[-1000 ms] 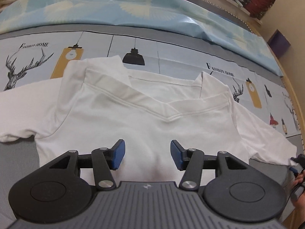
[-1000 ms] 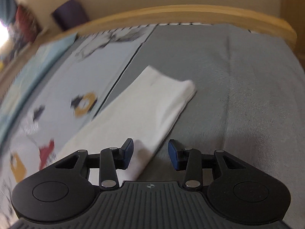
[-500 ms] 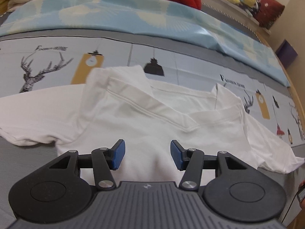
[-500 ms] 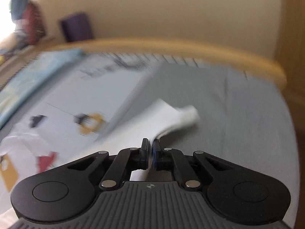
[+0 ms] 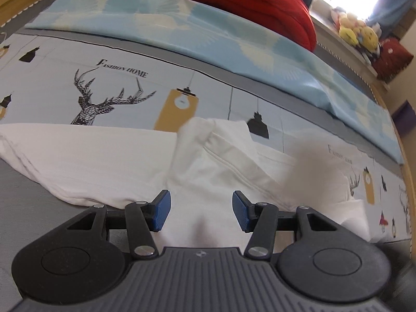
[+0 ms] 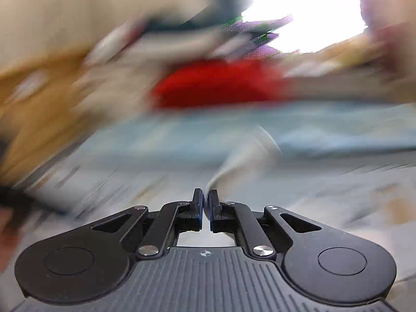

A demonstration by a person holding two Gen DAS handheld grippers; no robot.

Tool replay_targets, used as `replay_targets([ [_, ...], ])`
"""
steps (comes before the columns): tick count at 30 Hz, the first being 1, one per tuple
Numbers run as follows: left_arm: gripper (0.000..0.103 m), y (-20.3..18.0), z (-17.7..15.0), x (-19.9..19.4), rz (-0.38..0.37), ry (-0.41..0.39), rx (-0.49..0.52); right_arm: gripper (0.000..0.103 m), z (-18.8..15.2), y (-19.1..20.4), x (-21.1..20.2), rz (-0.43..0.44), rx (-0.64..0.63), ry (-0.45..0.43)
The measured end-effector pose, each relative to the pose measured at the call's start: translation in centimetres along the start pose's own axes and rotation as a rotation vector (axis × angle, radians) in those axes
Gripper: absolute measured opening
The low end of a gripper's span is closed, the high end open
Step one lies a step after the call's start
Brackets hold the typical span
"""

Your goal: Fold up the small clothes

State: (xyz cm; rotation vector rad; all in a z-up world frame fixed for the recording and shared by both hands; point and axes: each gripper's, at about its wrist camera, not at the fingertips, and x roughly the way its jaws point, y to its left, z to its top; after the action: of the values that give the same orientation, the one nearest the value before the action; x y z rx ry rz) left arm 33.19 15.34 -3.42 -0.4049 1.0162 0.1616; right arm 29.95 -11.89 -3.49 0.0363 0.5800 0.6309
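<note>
A white T-shirt (image 5: pixel 208 171) lies flat on the printed bedsheet (image 5: pixel 117 88), collar away from me, its left sleeve (image 5: pixel 85 156) spread out. My left gripper (image 5: pixel 201 210) hovers open over the shirt's body with nothing between its blue pads. My right gripper (image 6: pixel 206 202) is shut on the end of the right sleeve (image 6: pixel 244 158), which trails ahead of the pads as a blurred white streak. In the left wrist view that lifted sleeve (image 5: pixel 309 166) shows as a pale smear over the shirt's right shoulder. The right wrist view is heavily motion-blurred.
A light blue quilt (image 5: pixel 208 33) runs across the far side, with a red blanket (image 5: pixel 247 2) and cream knits behind it. Plush toys (image 5: pixel 356 28) sit on a ledge at the far right. The wooden bed rail (image 5: pixel 408 182) curves along the right. Grey sheet (image 5: pixel 23 208) lies near left.
My right gripper shut on the sleeve end, then swung it up and across while rolling. My left gripper stayed open and drifted left over the shirt.
</note>
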Motion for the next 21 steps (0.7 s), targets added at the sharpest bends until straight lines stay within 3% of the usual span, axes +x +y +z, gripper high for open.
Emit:
replay_targets([
  [1,0.058,0.2,0.1,0.0,-0.006,0.001,-0.011,0.006,-0.9,1.6,1.1,0.028,-0.059,0.069],
  [3,0.058,0.7,0.4,0.0,-0.014,0.009,-0.037,0.006,-2.5,3.6,2.5,-0.008,-0.141,0.158],
  [5,0.058,1.1,0.5,0.2,-0.033,0.019,-0.065,0.006,-2.4,3.6,3.0,-0.037,-0.101,0.234],
  [6,0.058,1.3,0.6,0.4,-0.046,0.026,-0.078,0.012,-1.8,3.1,2.9,-0.072,-0.065,0.252],
  [11,0.053,2.3,0.2,2.2,-0.073,0.080,-0.130,0.032,2.4,-0.8,0.4,-0.311,0.181,0.262],
  [15,0.036,2.6,-0.5,4.4,-0.065,0.123,-0.133,0.033,2.1,-5.0,-2.0,-0.336,0.390,0.137],
  [18,0.035,2.4,-1.0,6.5,-0.048,0.159,-0.124,0.035,0.5,-7.5,-0.7,-0.436,0.480,0.223],
  [21,0.035,2.2,-1.5,8.3,-0.022,0.190,-0.113,0.035,0.5,-10.3,-0.1,-0.373,0.598,0.230],
])
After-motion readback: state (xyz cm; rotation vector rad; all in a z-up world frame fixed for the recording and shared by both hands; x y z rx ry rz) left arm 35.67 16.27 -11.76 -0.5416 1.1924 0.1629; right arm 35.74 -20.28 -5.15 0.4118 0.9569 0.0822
